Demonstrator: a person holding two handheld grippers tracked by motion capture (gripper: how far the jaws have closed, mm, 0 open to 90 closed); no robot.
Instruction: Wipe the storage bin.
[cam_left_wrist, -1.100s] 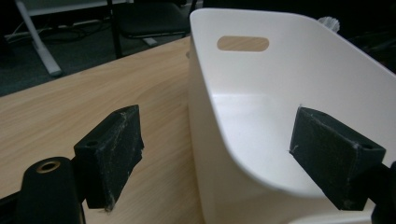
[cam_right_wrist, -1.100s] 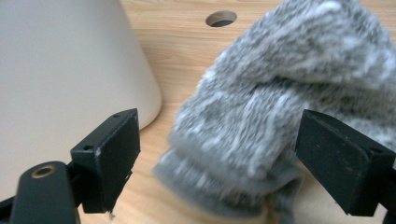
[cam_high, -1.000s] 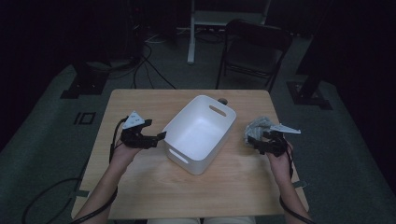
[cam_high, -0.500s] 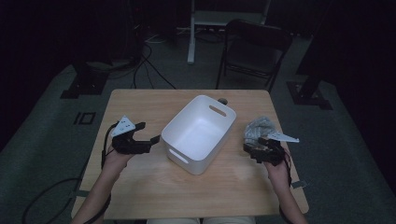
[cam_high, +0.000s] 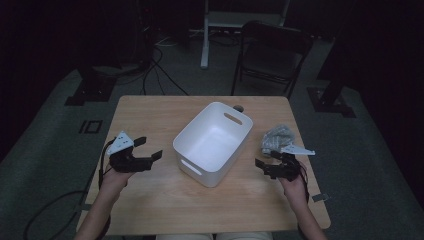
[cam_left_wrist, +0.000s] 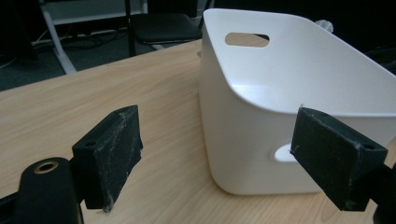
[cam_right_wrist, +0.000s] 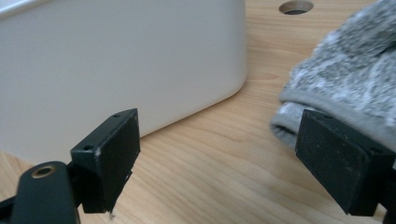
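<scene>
the grey cloth lay bunched near the table's right edge, beside the white bin. soft and light, it would likely pinch best at a raised fold. both the right gripper and left gripper stood wide, empty.

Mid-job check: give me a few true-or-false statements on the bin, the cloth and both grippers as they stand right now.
1. The white bin is empty. True.
2. The grey cloth lies inside the bin. False: it lies on the table, beside the bin.
3. The left gripper is open and holds nothing. True.
4. The right gripper is shut on the cloth. False: its fingers stand apart, with nothing between them.
5. The bin lies tipped on its side. False: it stands upright.
</scene>
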